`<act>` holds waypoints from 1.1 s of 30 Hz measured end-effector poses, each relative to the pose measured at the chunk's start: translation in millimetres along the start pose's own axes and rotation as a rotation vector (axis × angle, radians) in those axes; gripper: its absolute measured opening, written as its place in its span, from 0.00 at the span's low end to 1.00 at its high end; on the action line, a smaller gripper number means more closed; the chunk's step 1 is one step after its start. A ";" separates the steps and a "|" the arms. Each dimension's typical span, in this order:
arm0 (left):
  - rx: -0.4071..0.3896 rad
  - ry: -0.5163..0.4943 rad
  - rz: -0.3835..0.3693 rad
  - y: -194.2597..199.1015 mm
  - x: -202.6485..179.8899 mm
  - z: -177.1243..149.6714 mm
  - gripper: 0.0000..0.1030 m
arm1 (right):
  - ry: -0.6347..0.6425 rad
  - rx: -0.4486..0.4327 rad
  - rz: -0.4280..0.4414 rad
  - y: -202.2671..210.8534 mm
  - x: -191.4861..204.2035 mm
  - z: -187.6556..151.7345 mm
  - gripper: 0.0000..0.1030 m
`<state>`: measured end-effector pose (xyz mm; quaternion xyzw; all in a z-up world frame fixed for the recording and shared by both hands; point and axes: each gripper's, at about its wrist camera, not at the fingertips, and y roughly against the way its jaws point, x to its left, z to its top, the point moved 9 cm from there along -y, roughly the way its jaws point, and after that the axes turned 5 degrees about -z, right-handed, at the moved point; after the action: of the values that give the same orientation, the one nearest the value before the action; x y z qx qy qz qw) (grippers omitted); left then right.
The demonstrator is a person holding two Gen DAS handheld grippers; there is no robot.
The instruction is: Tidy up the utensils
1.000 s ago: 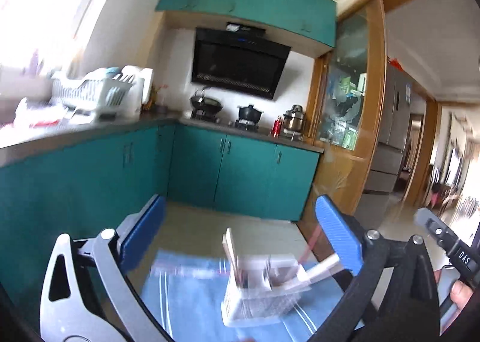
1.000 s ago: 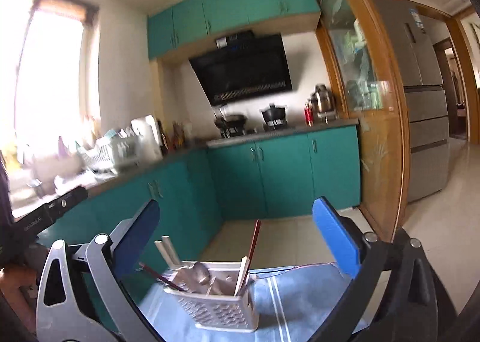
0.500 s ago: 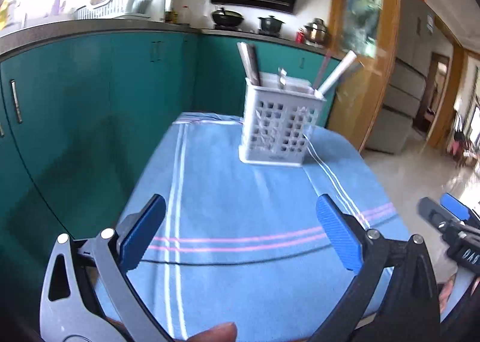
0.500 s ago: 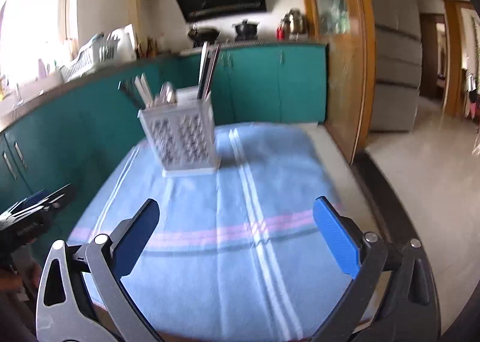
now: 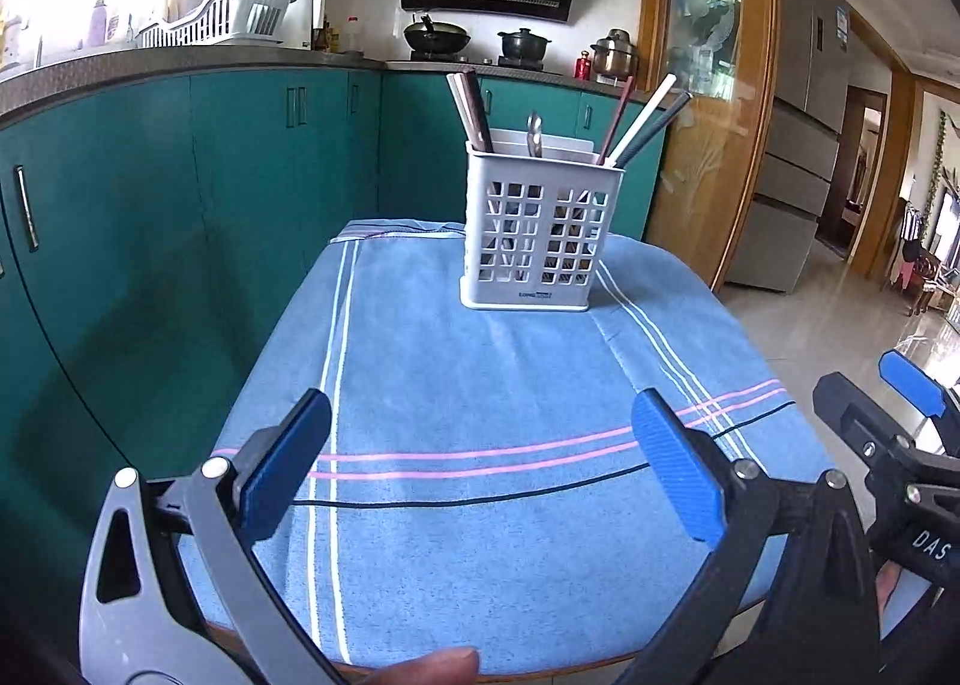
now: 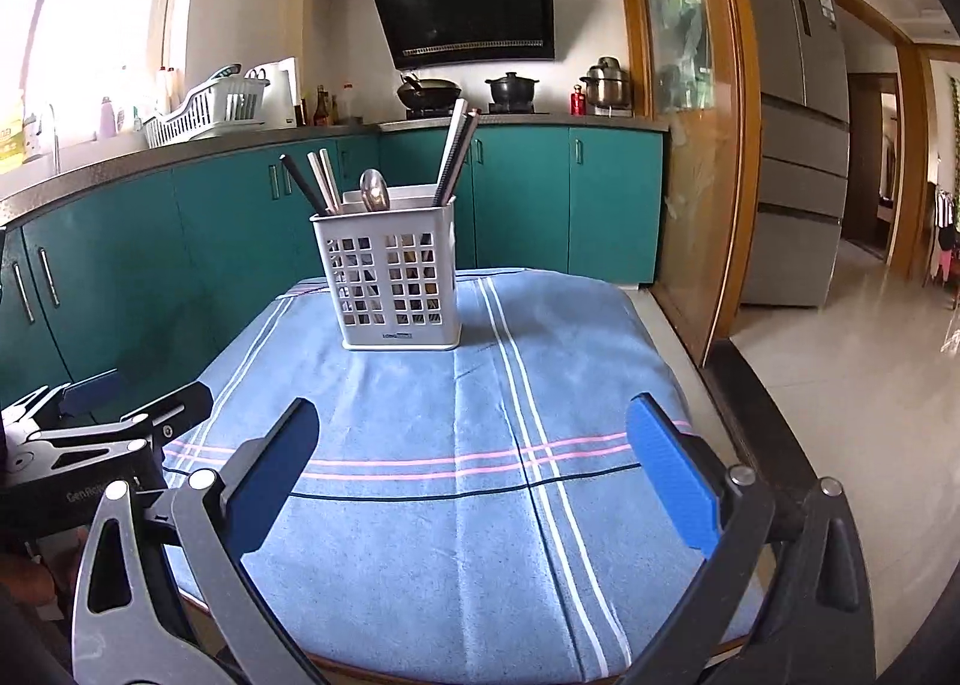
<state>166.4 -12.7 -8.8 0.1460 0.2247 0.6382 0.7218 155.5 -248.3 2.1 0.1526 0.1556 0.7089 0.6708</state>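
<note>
A white perforated utensil holder (image 5: 537, 232) stands upright at the far end of a small table covered with a blue striped cloth (image 5: 480, 385). It holds several chopsticks (image 5: 471, 111) and a metal spoon (image 5: 534, 135). It also shows in the right wrist view (image 6: 396, 280), with the spoon (image 6: 375, 191) and chopsticks (image 6: 456, 159) sticking out. My left gripper (image 5: 480, 475) is open and empty over the near edge of the cloth. My right gripper (image 6: 474, 475) is open and empty beside it, and shows at the right edge of the left wrist view (image 5: 900, 433).
Teal kitchen cabinets (image 5: 180, 193) run along the left and behind the table. A dish rack (image 6: 204, 111) sits on the counter. Pots (image 6: 510, 87) stand on the stove under a black hood. A wooden glass partition (image 6: 690, 144) and a fridge (image 6: 798, 132) stand to the right.
Both cameras have tilted down and pulled back from the holder toward the near table edge. The holder and its utensils have stayed in place. Both grippers remain open.
</note>
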 end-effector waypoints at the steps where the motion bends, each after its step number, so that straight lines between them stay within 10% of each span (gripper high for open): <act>1: 0.001 0.003 0.001 -0.1 2.0 -0.2 0.96 | 0.000 -0.001 0.003 -0.2 0.8 -0.2 0.97; 33: -0.022 -0.040 0.005 0.5 1.2 0.8 0.96 | -0.003 0.014 -0.004 -9.5 -0.4 -4.2 0.97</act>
<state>166.5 -11.4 -7.9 0.1513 0.2032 0.6392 0.7261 162.3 -248.3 -5.7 0.1581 0.1600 0.7064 0.6712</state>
